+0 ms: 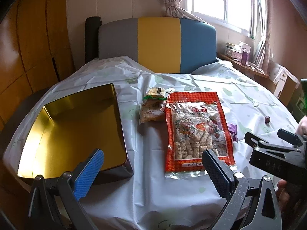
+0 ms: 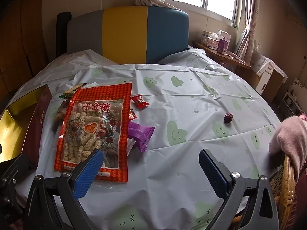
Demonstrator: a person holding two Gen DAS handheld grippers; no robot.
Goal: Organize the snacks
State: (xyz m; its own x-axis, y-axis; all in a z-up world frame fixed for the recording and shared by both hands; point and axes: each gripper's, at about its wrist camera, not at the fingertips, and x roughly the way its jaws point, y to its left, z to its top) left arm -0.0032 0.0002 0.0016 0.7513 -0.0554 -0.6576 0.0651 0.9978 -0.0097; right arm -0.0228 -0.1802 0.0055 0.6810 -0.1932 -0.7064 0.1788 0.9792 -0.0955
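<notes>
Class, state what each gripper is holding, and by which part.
Nothing is held: the left gripper and the right gripper both have open, empty jaws above the table.

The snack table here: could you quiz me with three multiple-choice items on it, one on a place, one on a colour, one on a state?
1. Where does the gold-lined tin stand relative to the big red sesame-candy bag?
A. To its left
B. On top of it
C. To its right

2. What colour is the wrapper sticking out from the right edge of the bag in the right wrist view?
A. Blue
B. Purple
C. Yellow

3. How is the left gripper?
A. Shut on the bag
B. Shut on nothing
C. Open, holding nothing

Answers:
1 A, the tin is left of the bag in both views.
2 B, the wrapper is purple.
3 C, its fingers stand wide apart with only tablecloth between them.
</notes>
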